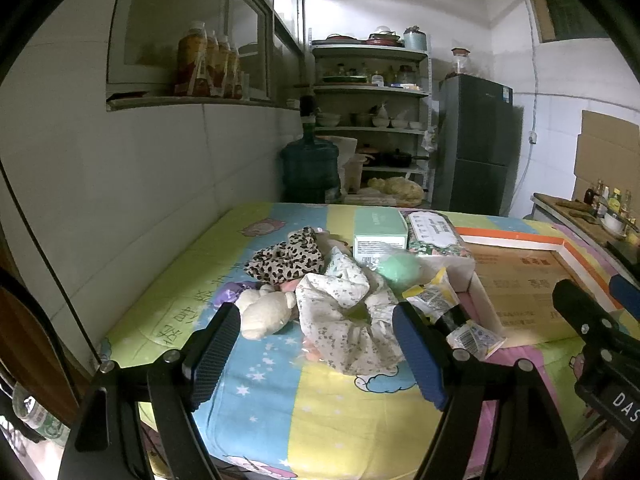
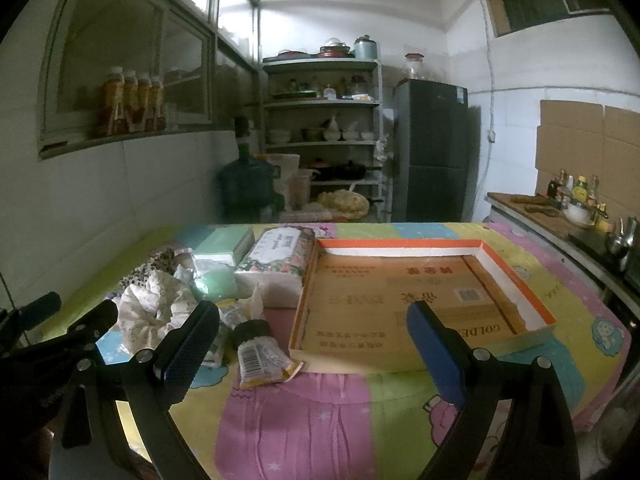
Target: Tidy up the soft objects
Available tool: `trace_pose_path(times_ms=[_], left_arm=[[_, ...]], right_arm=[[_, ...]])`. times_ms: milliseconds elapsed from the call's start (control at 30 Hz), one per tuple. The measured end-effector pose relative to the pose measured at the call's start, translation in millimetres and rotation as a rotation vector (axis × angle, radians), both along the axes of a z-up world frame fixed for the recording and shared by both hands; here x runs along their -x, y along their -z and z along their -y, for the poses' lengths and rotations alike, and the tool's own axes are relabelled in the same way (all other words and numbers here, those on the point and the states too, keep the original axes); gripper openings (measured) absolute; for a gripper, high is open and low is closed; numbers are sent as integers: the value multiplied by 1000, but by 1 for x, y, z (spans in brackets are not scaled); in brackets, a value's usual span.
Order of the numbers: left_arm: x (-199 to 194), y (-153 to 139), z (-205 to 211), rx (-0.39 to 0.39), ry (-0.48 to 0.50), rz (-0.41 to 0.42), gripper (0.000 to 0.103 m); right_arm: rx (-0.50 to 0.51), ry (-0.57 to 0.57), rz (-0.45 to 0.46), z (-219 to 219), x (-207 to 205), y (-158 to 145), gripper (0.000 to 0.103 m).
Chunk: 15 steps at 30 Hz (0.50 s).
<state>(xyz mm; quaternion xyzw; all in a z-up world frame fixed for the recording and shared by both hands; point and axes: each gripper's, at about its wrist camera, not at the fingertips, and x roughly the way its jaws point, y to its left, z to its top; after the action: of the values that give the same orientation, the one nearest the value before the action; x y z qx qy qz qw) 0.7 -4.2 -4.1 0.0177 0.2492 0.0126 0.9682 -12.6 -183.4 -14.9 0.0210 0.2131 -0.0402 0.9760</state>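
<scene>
A heap of soft things lies on the colourful sheet: a white floral cloth [image 1: 348, 320], a leopard-print cloth [image 1: 288, 258], a cream plush toy [image 1: 266, 312] and a green sponge ball [image 1: 398, 270]. My left gripper [image 1: 316, 344] stands open just before the floral cloth, holding nothing. In the right wrist view the same floral cloth [image 2: 152, 304] sits at the left. A shallow cardboard tray [image 2: 520, 280] with an orange rim lies at the right. My right gripper [image 2: 312, 344] is open over the tray's near-left corner, empty. A yellow tube [image 2: 258, 354] lies beside its left finger.
A green box [image 2: 222, 246] and a floral tissue pack [image 2: 280, 260] rest behind the heap. Small packets [image 1: 472, 336] lie by the tray [image 1: 520, 280]. A wall runs along the left. A water jug [image 1: 310, 168], shelves [image 1: 372, 92] and a fridge [image 1: 476, 144] stand beyond the far edge.
</scene>
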Motion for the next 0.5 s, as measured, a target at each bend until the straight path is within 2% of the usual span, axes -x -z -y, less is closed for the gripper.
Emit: trace_pose_path(times_ms=[500], left_arm=[[0, 0, 2, 7, 2, -3, 79]], right_arm=[[-10, -14, -1, -2, 0, 1, 95]])
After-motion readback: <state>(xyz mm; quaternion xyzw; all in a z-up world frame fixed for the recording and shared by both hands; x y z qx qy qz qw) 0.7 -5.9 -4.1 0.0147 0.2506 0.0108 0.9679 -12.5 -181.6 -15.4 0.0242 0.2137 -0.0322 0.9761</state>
